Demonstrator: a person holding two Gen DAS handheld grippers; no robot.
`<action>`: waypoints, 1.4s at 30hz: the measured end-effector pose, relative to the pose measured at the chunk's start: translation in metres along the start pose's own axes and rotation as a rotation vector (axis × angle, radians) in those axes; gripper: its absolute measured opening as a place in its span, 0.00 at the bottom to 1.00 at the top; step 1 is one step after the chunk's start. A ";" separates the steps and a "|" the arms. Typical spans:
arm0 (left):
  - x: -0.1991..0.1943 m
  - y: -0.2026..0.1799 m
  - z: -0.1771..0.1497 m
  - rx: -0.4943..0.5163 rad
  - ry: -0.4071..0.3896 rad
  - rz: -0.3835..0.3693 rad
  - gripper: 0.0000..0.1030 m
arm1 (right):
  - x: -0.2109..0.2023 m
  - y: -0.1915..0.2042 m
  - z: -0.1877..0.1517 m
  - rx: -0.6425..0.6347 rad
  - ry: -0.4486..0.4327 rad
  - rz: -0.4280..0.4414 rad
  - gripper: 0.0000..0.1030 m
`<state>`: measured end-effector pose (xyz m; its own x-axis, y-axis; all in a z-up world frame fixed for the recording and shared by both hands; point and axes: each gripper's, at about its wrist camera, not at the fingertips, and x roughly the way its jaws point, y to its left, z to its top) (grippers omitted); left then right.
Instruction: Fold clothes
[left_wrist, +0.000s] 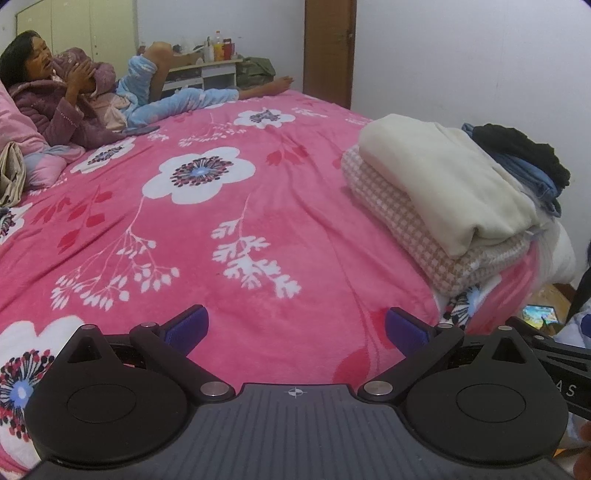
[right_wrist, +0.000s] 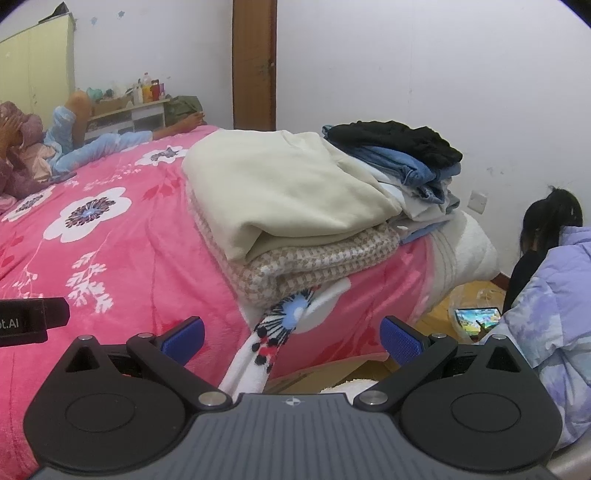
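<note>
A stack of folded clothes sits at the bed's right edge: a cream garment (left_wrist: 439, 177) (right_wrist: 280, 188) on top of a beige checked one (left_wrist: 402, 225) (right_wrist: 317, 258). Behind them lie folded blue denim (right_wrist: 413, 166) and a black garment (left_wrist: 521, 147) (right_wrist: 399, 140). My left gripper (left_wrist: 295, 328) hovers open over the pink floral blanket (left_wrist: 258, 221), with nothing between its blue pads. My right gripper (right_wrist: 291, 334) is open too, at the bed's corner below the stack, empty. A black part of the other gripper (right_wrist: 33, 321) shows at the left in the right wrist view.
A person (left_wrist: 74, 96) lies at the far left of the bed with legs stretched across it. Another person in a lilac jacket (right_wrist: 554, 295) sits on the floor at the right by a lit tablet (right_wrist: 476, 319). A wooden door (left_wrist: 328, 48) and a cluttered shelf (left_wrist: 210, 66) stand behind.
</note>
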<state>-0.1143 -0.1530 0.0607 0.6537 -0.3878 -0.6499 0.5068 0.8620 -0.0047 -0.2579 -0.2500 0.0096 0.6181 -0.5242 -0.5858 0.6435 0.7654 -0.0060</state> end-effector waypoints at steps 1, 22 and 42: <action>0.000 0.001 0.000 -0.001 0.001 0.000 1.00 | 0.000 0.001 0.000 -0.001 0.000 0.000 1.00; 0.000 0.003 -0.003 0.004 0.006 -0.006 1.00 | -0.001 0.004 -0.001 -0.002 0.002 -0.006 1.00; -0.001 0.000 -0.004 0.005 0.008 -0.013 1.00 | -0.004 0.000 -0.001 0.004 -0.003 -0.013 1.00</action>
<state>-0.1171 -0.1518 0.0583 0.6427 -0.3965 -0.6556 0.5183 0.8552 -0.0092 -0.2609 -0.2473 0.0110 0.6109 -0.5354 -0.5832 0.6536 0.7568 -0.0101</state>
